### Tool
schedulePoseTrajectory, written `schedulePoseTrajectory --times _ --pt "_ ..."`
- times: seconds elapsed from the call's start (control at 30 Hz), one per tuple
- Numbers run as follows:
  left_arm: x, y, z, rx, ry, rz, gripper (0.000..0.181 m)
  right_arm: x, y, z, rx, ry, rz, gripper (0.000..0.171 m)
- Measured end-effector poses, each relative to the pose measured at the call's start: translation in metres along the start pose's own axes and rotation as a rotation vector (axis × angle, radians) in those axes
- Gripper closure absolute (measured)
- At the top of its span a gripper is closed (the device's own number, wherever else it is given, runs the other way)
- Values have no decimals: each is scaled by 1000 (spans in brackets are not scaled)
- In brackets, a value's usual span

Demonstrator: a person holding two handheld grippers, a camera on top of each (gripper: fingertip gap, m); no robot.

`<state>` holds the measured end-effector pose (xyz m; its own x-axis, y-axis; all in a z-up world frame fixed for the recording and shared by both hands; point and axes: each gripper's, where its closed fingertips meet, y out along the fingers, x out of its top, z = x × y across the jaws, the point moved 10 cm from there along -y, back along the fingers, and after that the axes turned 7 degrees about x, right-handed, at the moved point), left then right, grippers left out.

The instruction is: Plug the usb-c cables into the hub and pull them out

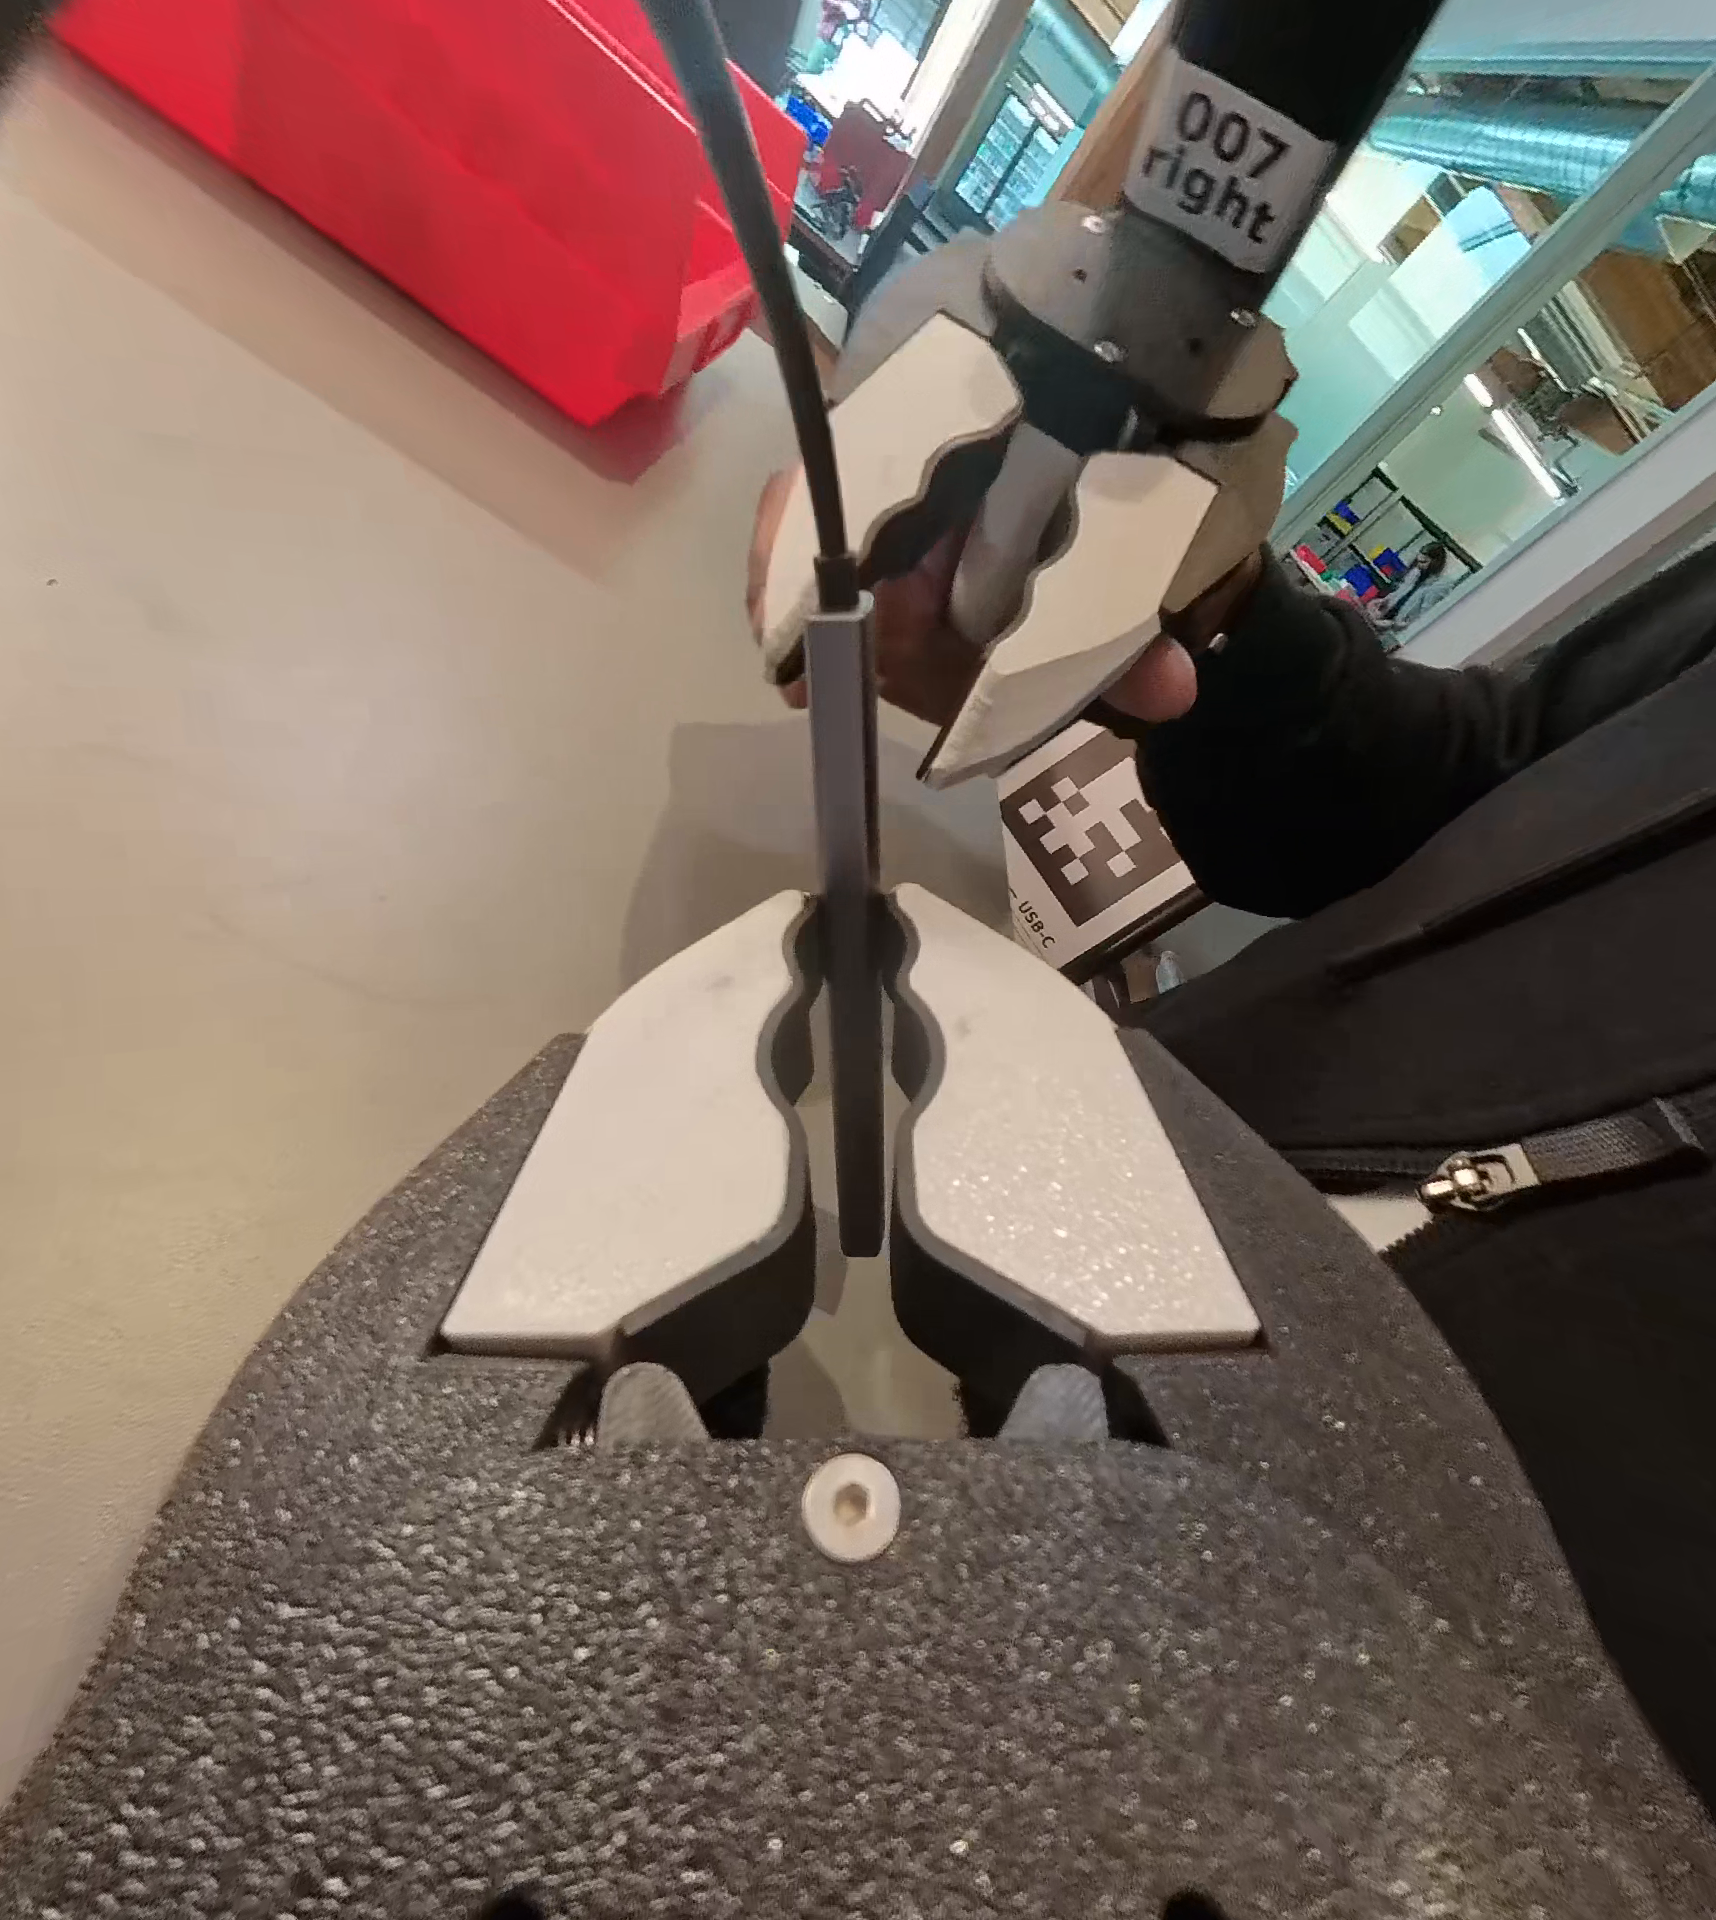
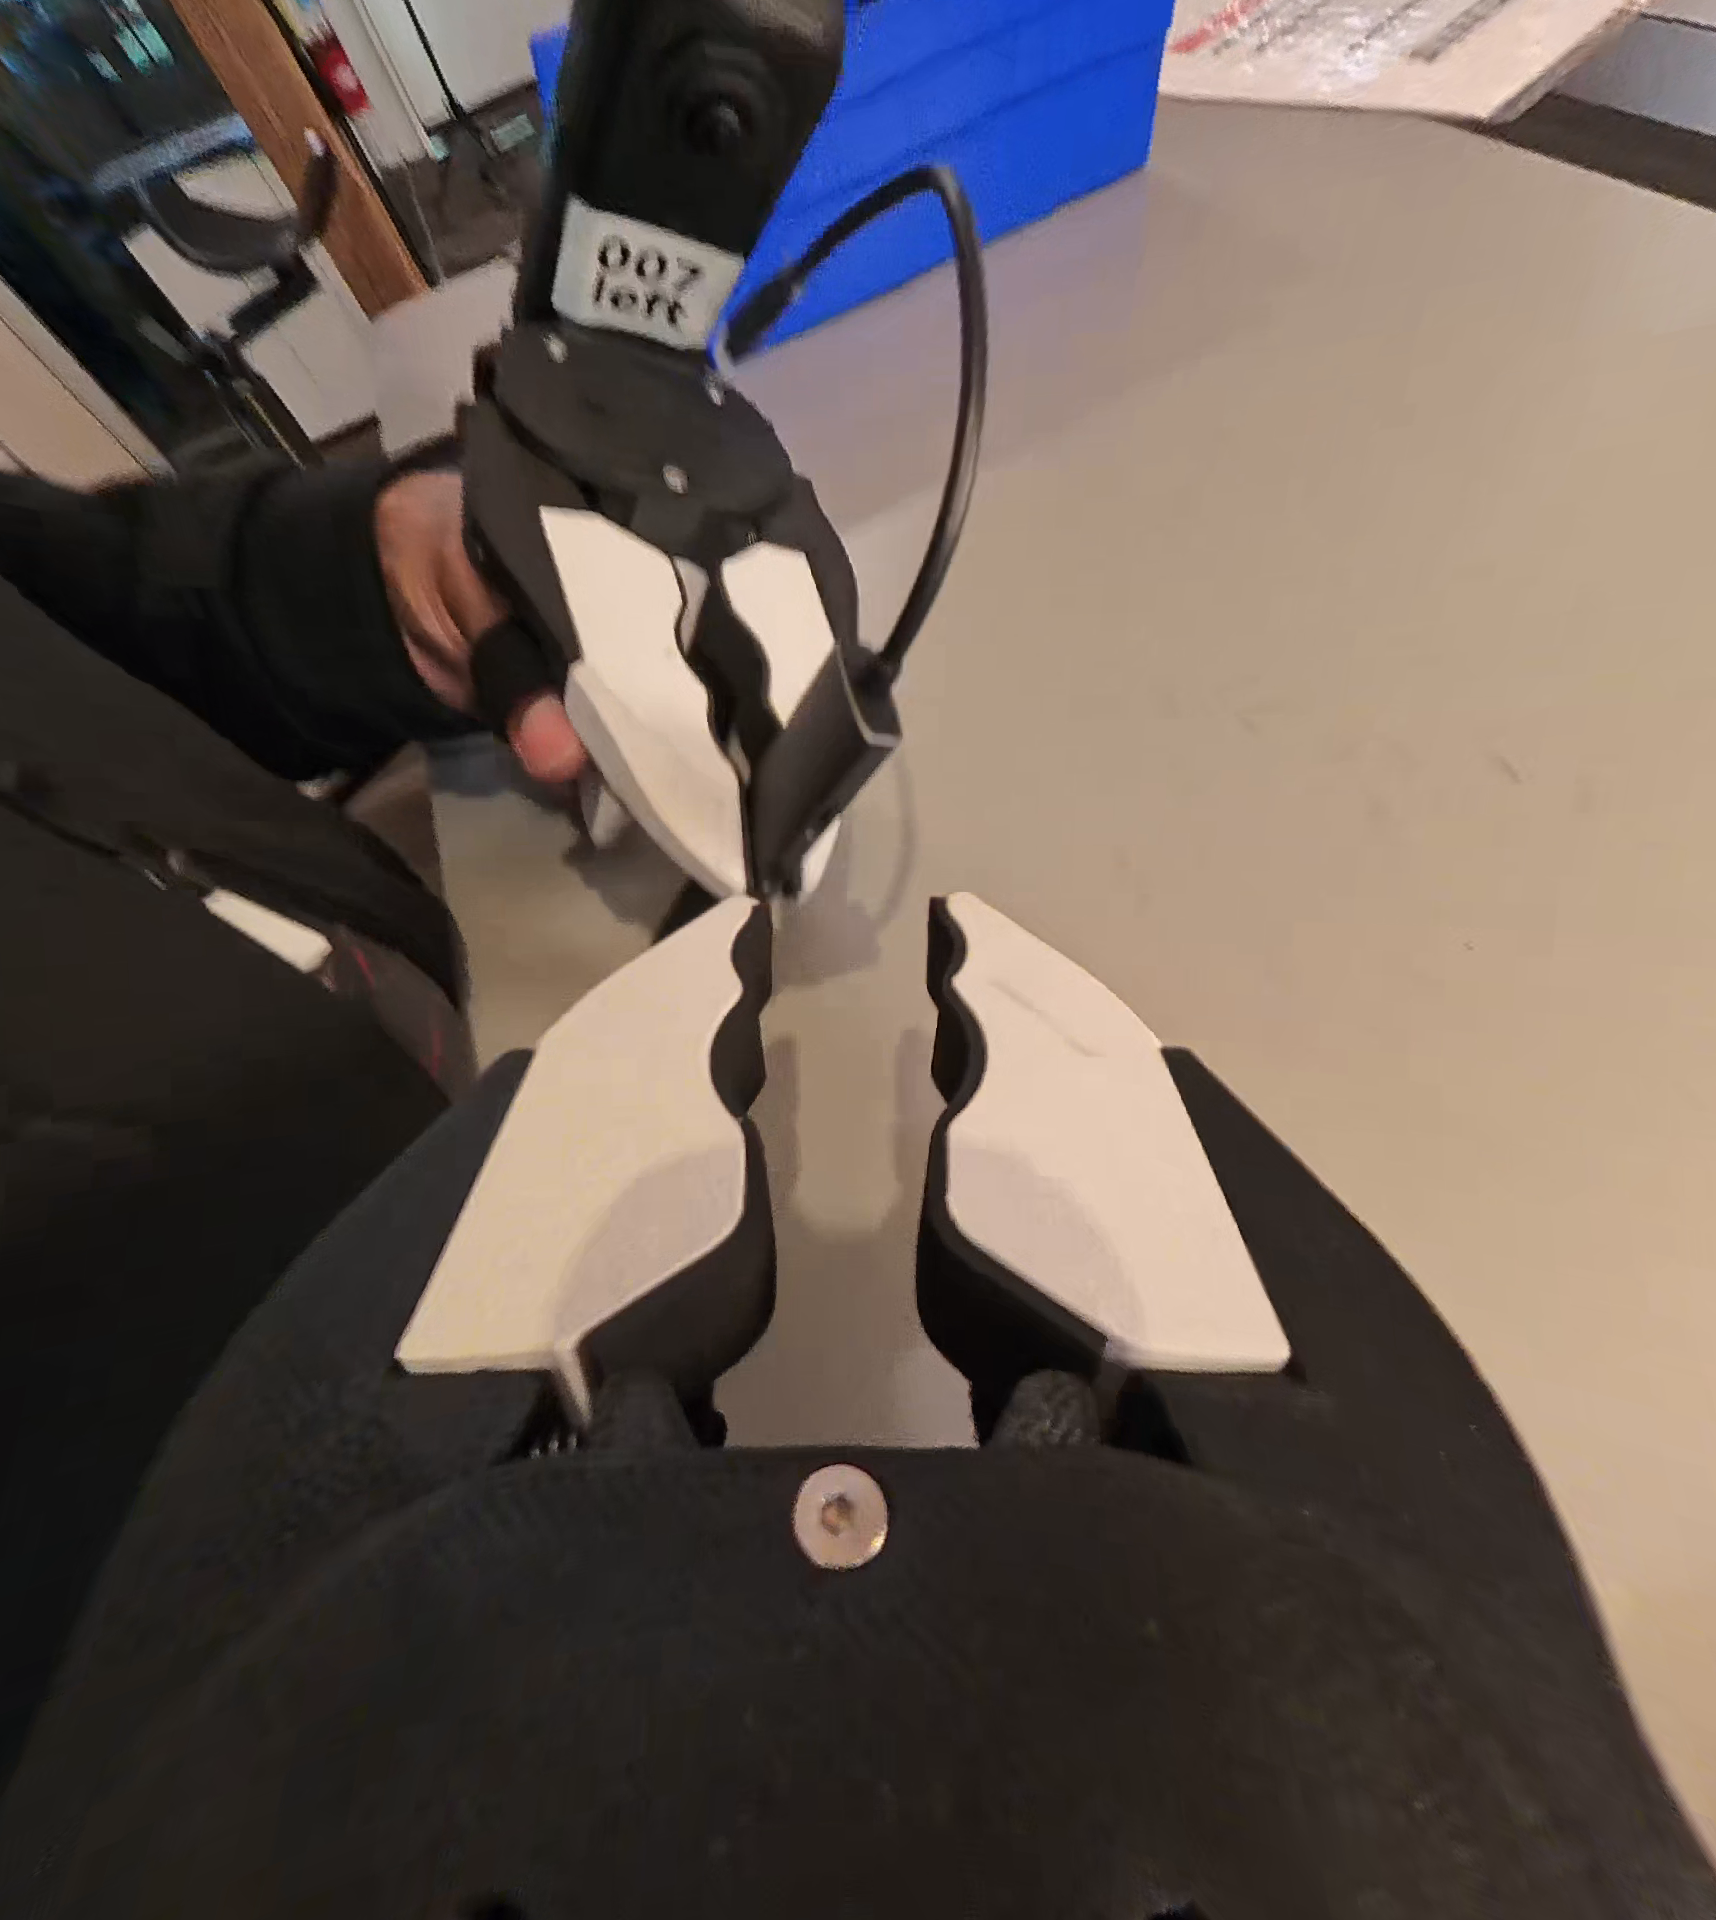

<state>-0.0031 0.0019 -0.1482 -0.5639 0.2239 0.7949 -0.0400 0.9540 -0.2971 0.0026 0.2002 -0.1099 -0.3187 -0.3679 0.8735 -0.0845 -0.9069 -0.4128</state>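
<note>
A: Grey metal, slim and flat: the hub (image 1: 846, 935) stands edge-on between the left gripper (image 1: 849, 914) fingers, clenched on its lower half; its upper end sticks out toward 12 o'clock, off the table (image 1: 210, 727).

B: Cable on it?

A: One black cable (image 1: 760, 260), leaving the hub's top end and arcing up to 11 o'clock; looks like the hub's own lead; the right wrist view shows it looping round at 1 o'clock of the hub (image 2: 823, 738) and back behind the left gripper (image 2: 781, 883).

B: Right gripper?

A: Released; in its own view the right gripper (image 2: 849, 914) has a clear gap between its fingers and nothing in it; in the left view it (image 1: 937, 644) hangs at 1 o'clock, just beside the hub's top end, a gloved hand (image 1: 1041, 665) wrapped behind it.

B: Step in hand, then?

A: My read: between plugs; hub braced, right side empty; cannot tell from these frames whether any usb-c cable sits in a port; no loose cable in sight.

B: Next move needs what?

A: Judgement only: the right claw must fetch a plug, grip it square near the connector, line it with a port on the hub's edge, push straight; left must hold firm against the push or the thin body twists.

B: Surroundings?

A: Red bin (image 1: 418, 187) at 10 o'clock in the left view; blue bin (image 2: 979, 94) at 12 in the right; a printed marker card (image 1: 1093, 842) at 3 o'clock of the hub.
</note>
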Motion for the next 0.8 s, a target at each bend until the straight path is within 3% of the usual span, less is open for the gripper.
schedulePoseTrajectory --times 0.13,0.2,0.37,0.47,0.63,0.8 --pt "-4 3 -8 -38 27 37 171 10 18 3 100 50 -90 143" --pt "-6 6 -11 -33 40 65 170 12 22 4 119 23 -72 155" --pt "-6 5 -10 28 33 45 153 21 6 0 41 -36 -35 160" --pt "-7 -2 -11 -1 22 -12 149 36 -34 -10 -82 -76 -41 161" --pt "-7 -12 -8 -15 -20 -101 145 74 -136 -27 -366 -159 -35 161" --pt "-7 -10 -6 -12 -35 -77 145 103 -231 -65 -722 -265 240 161"
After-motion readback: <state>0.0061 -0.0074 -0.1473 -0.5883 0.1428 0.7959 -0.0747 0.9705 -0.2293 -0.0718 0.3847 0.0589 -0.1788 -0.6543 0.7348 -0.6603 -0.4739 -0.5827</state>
